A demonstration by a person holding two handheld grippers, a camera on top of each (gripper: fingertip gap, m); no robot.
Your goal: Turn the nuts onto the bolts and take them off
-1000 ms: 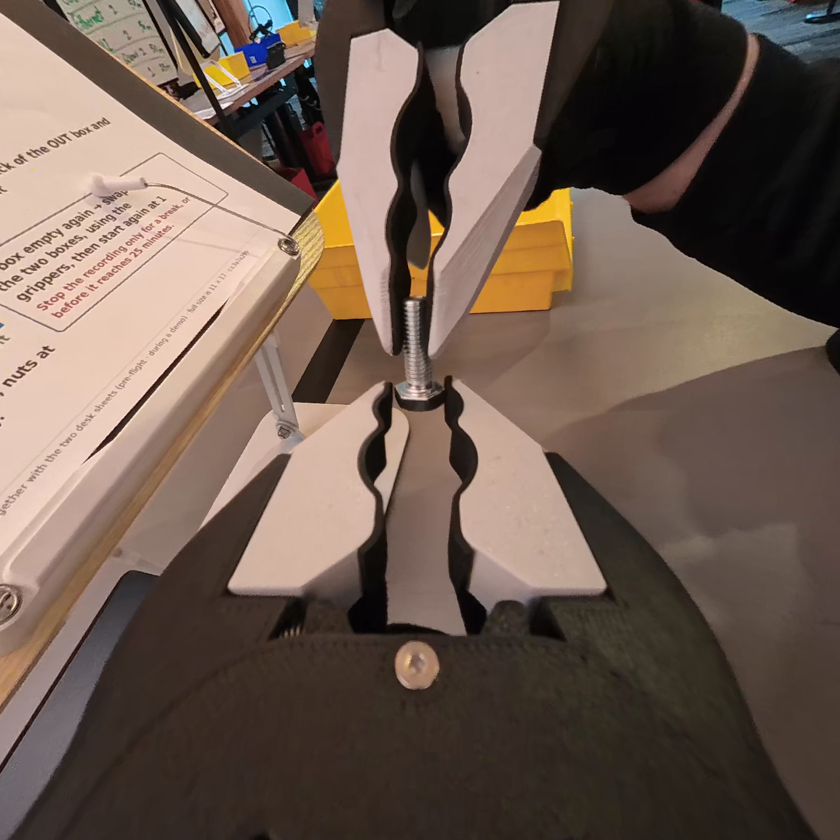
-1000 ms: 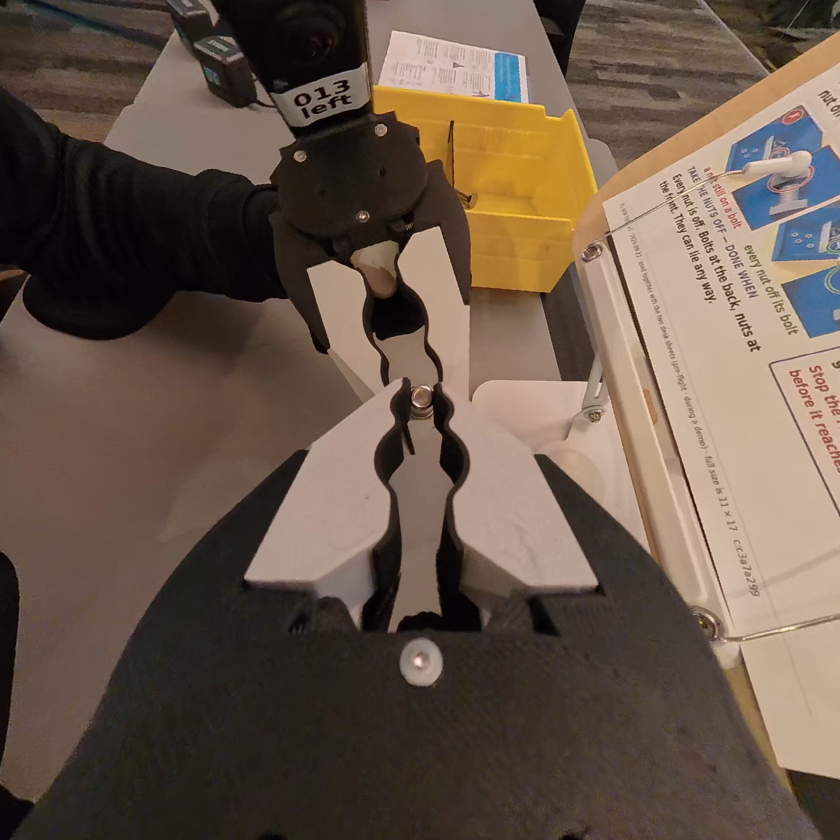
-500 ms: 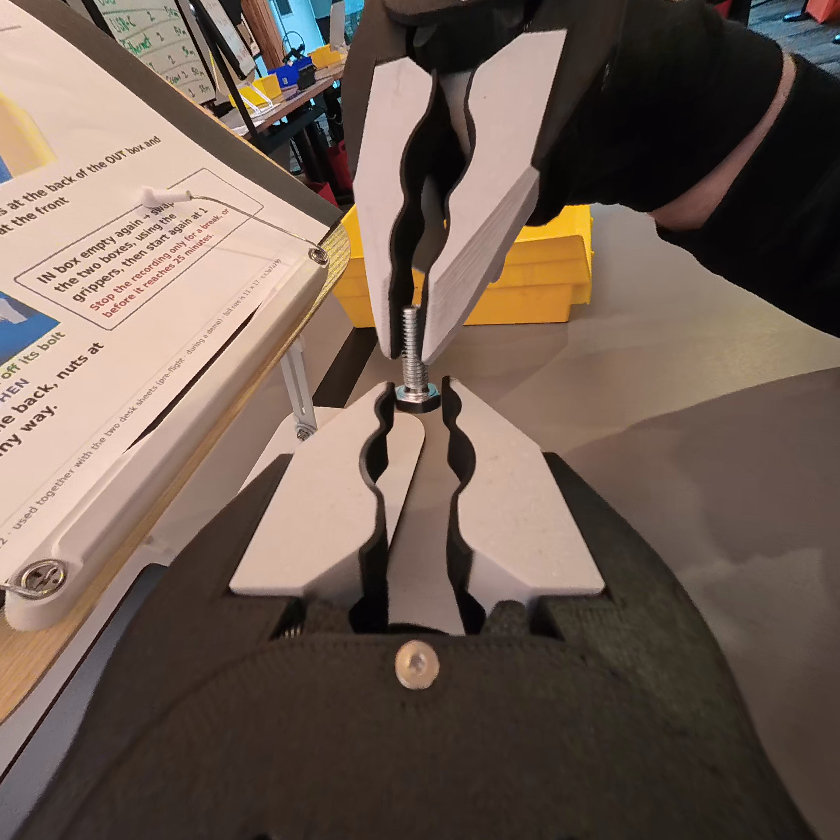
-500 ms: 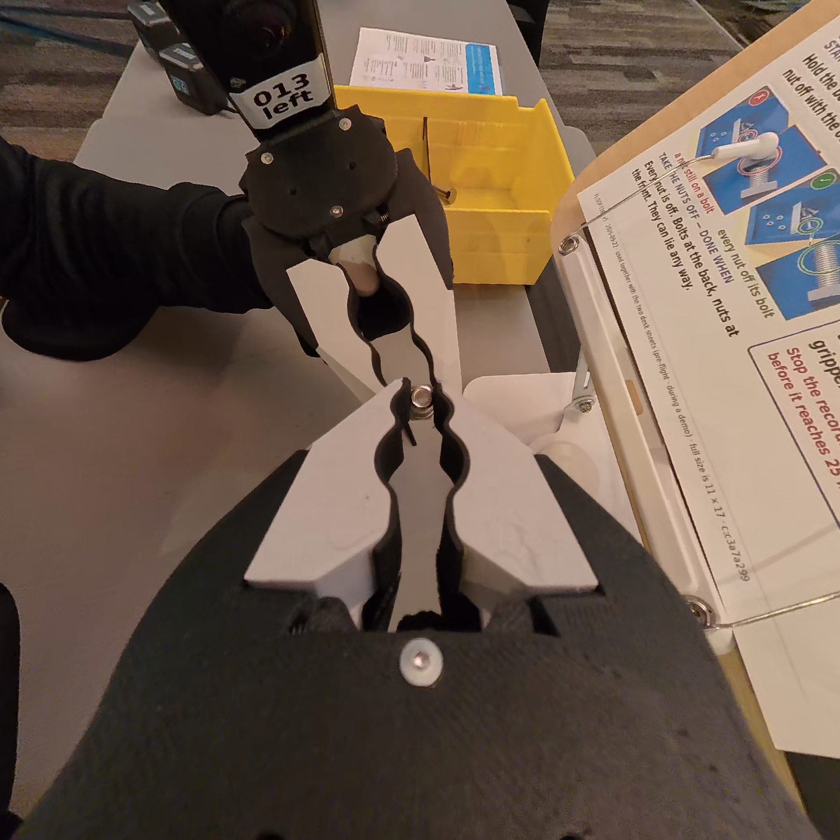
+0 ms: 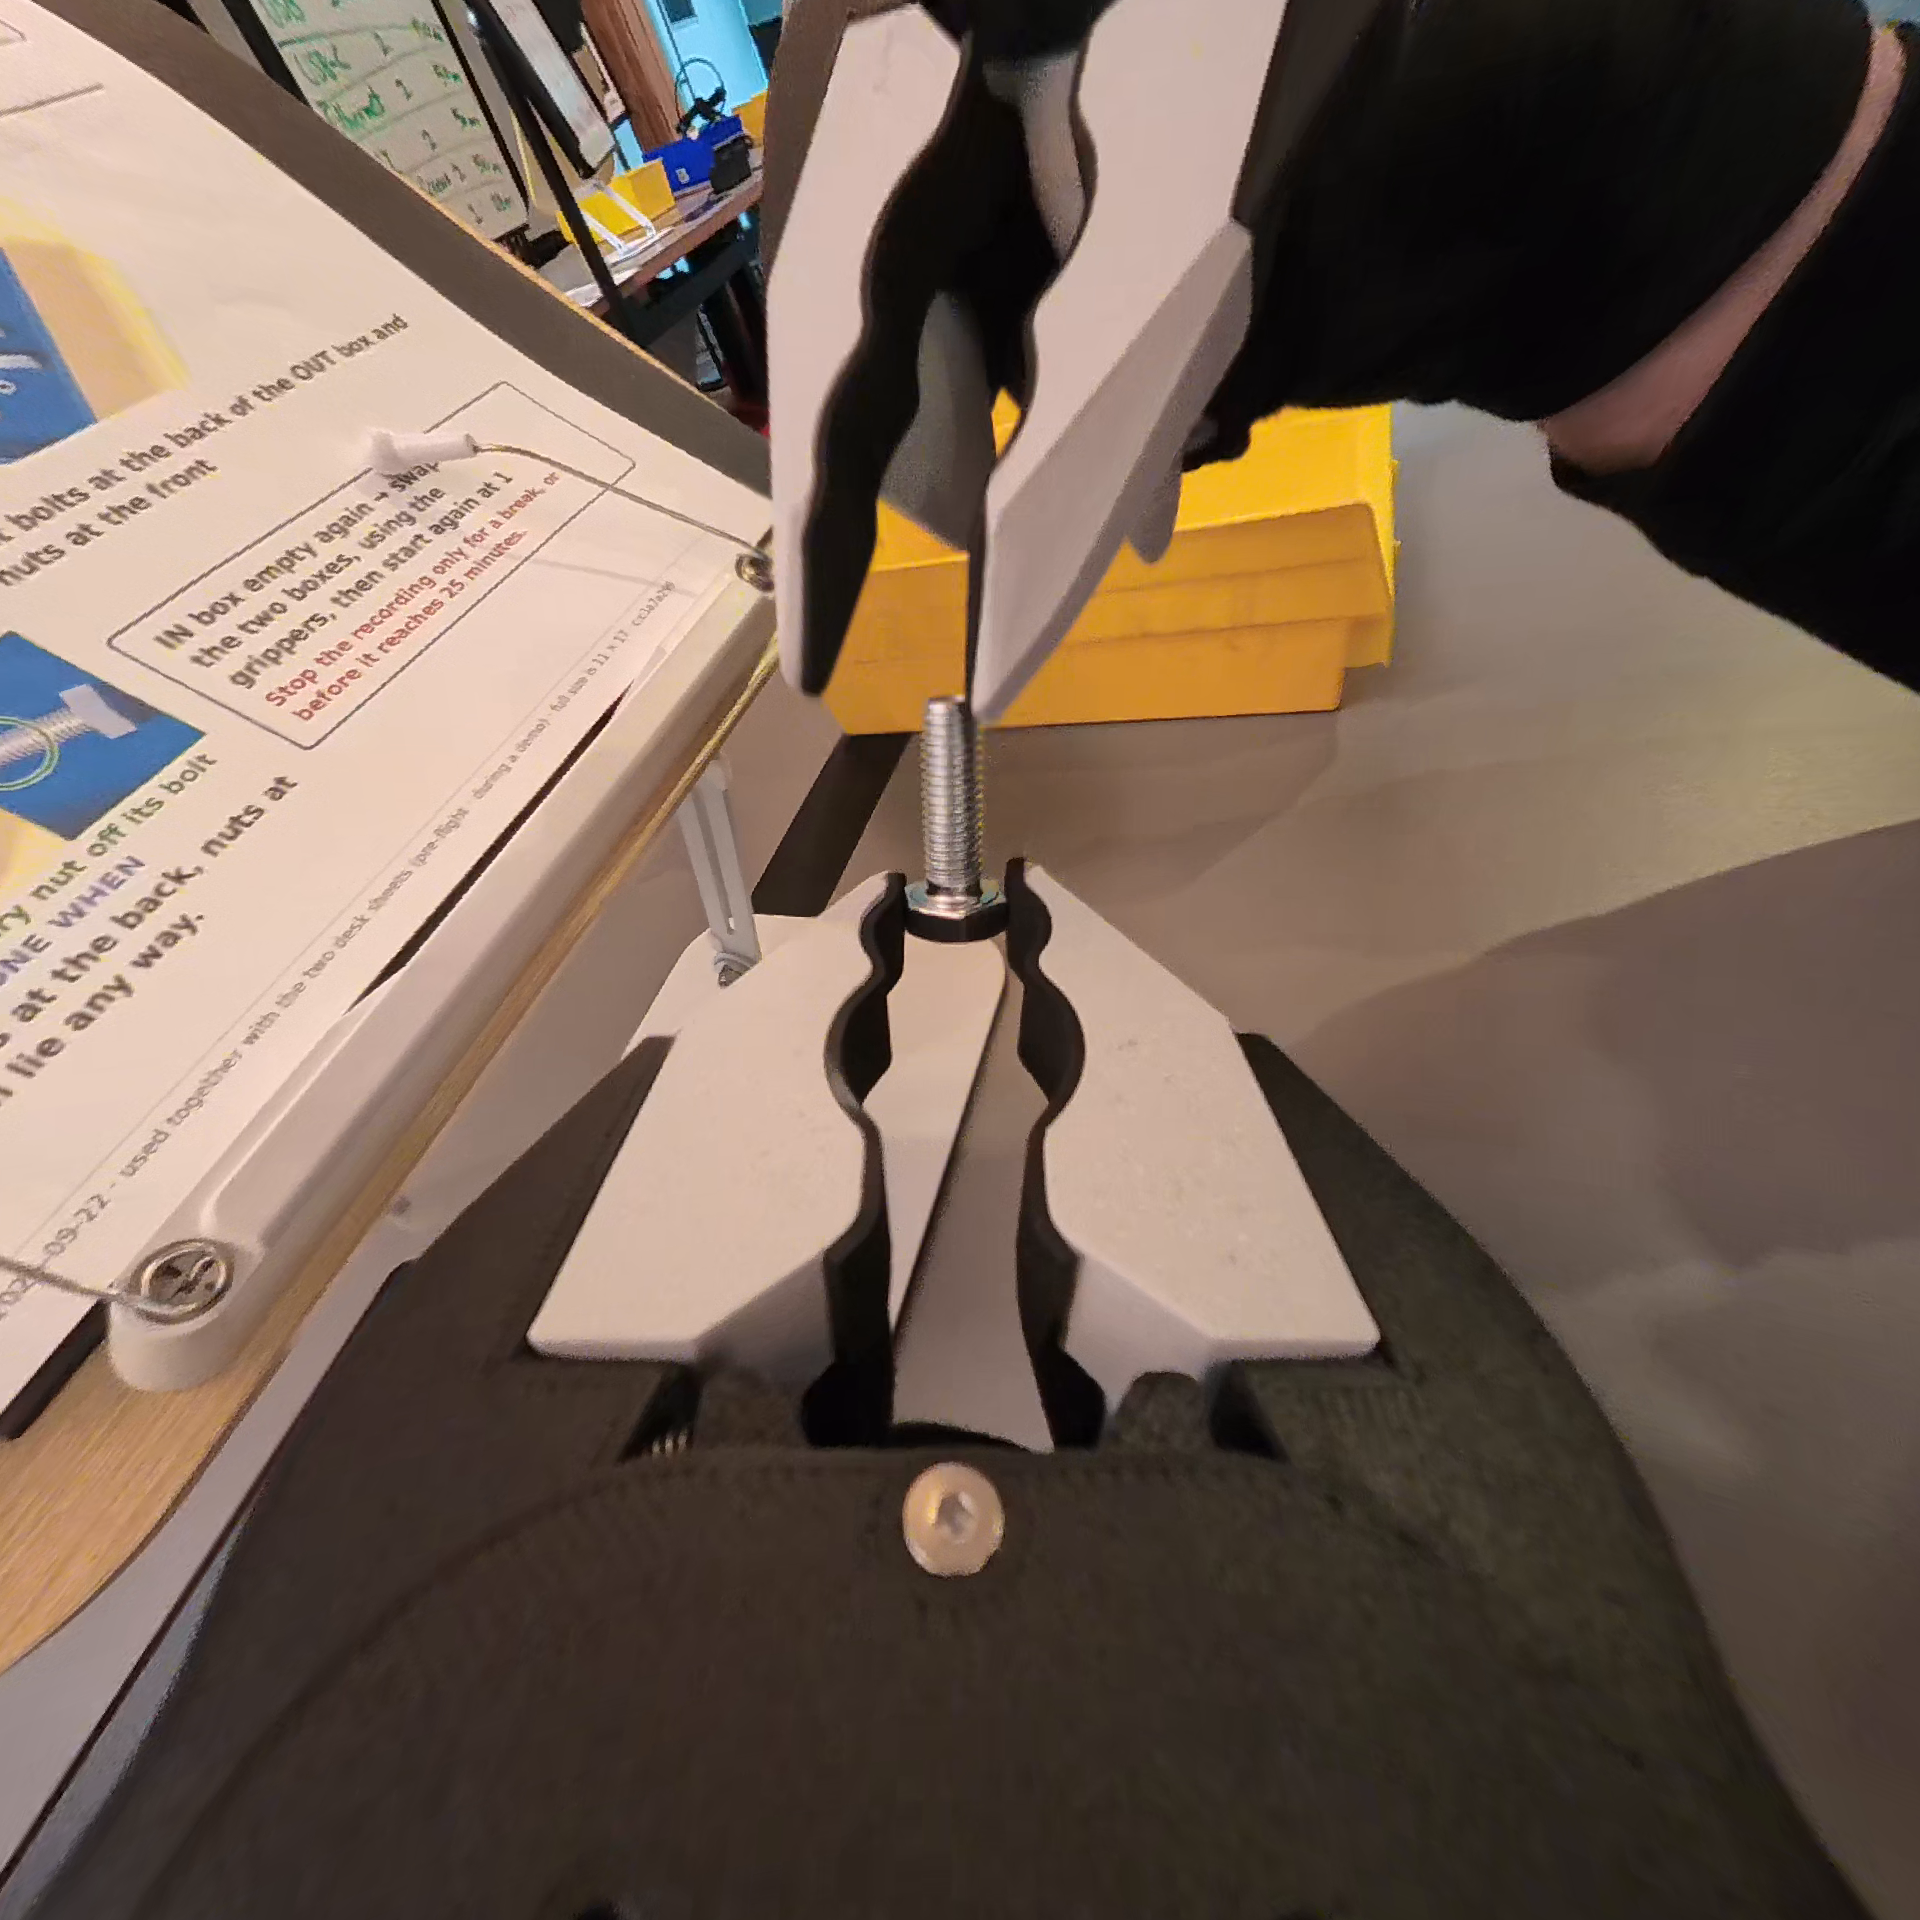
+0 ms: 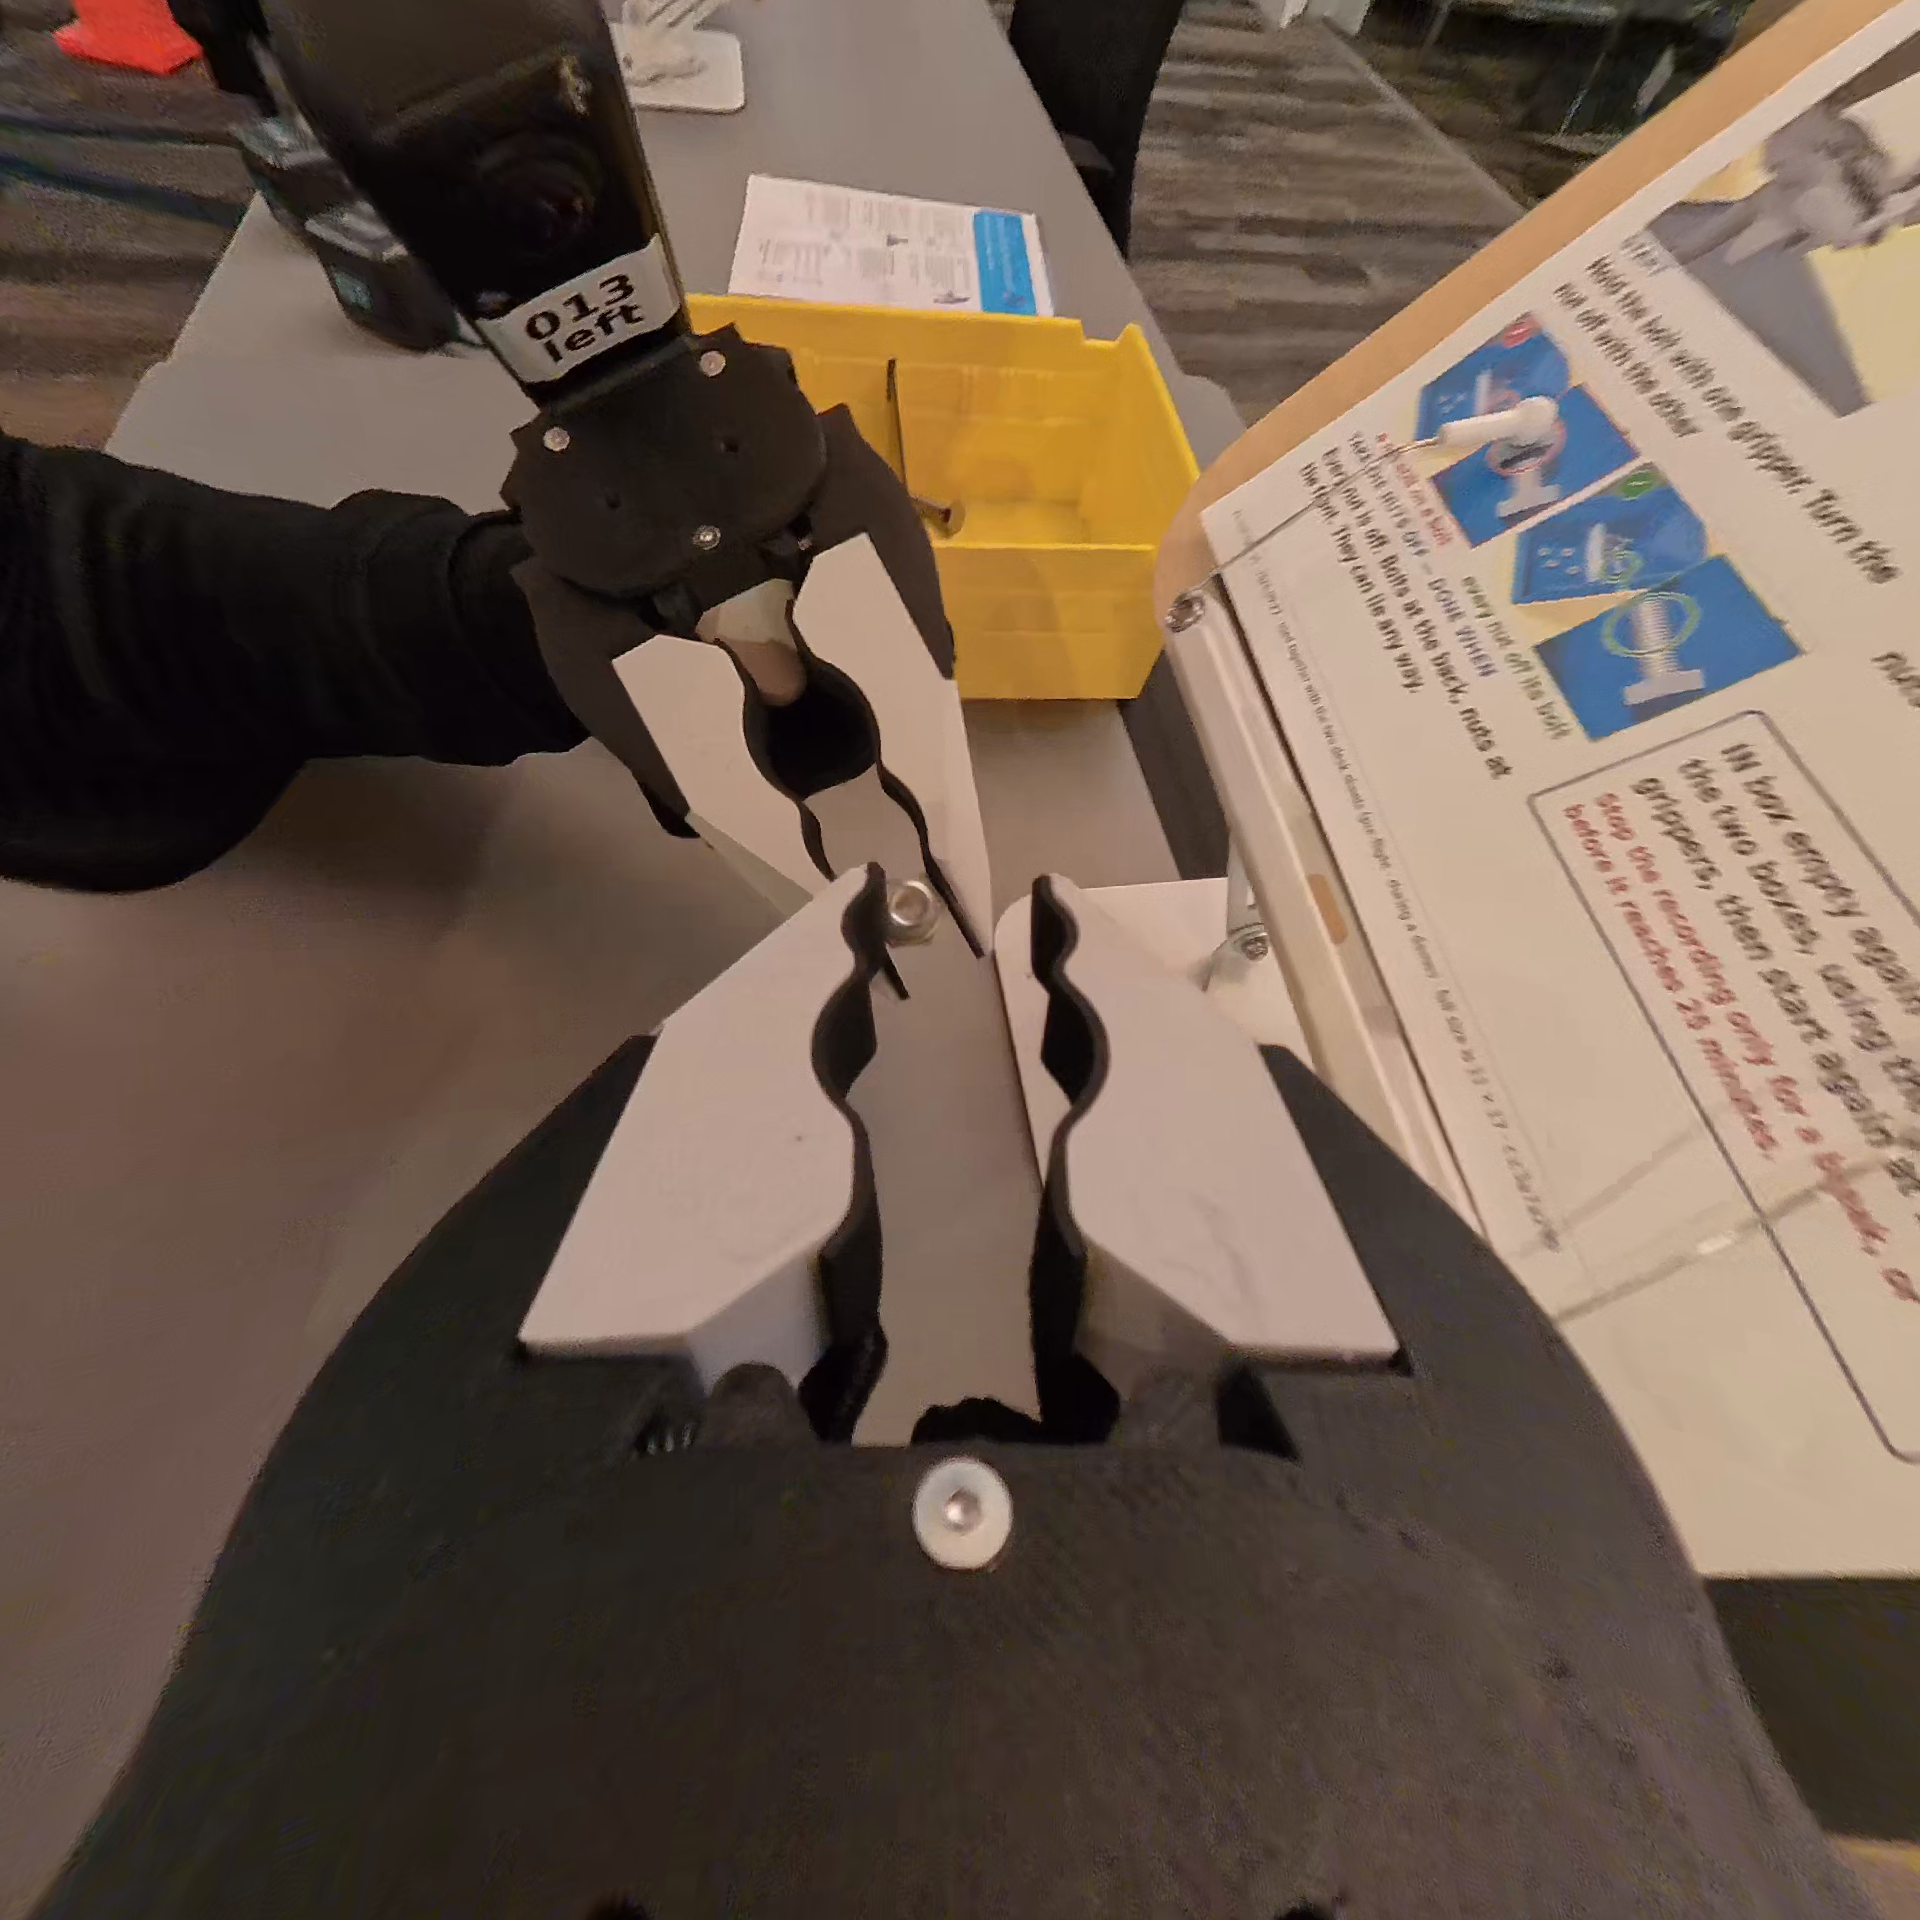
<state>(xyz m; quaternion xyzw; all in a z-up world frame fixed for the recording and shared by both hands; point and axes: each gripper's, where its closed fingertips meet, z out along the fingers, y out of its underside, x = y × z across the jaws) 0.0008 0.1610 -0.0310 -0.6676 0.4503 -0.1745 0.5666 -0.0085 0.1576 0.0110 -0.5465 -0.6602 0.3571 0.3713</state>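
Left gripper (image 5: 951,899), matte white fingers with wavy black rubber inner edges on a rough black printed body, is clamped at its tips on the hex nut (image 5: 950,916) at the foot of the bolt (image 5: 952,795). Bolt is bright zinc steel, threaded, standing upright out of the nut, held in the air over the grey bench (image 5: 1558,1039). Right gripper (image 5: 899,686), same build, hangs tips-down over the bolt's top with its jaws parted to a medium gap; one finger tip looks to be touching the thread end, the other is clear. In the right wrist view the bolt's round end (image 6: 910,906) sits beside that gripper's left finger, off-centre in the gap. Bench top is smooth matte grey. Yellow plastic bin (image 6: 1039,582), divided, sits toward the bench's far edge, with a small dark piece (image 6: 940,511) inside that is too small to identify. Printed instruction sheet (image 5: 312,644) on a tilted wooden board (image 5: 94,1496), pinned by wire clips, stands along the bench's side edge. Black sleeve (image 6: 208,644) behind the left gripper. A paper leaflet (image 6: 883,244) lies behind the bin; room beyond is dim and cluttered.
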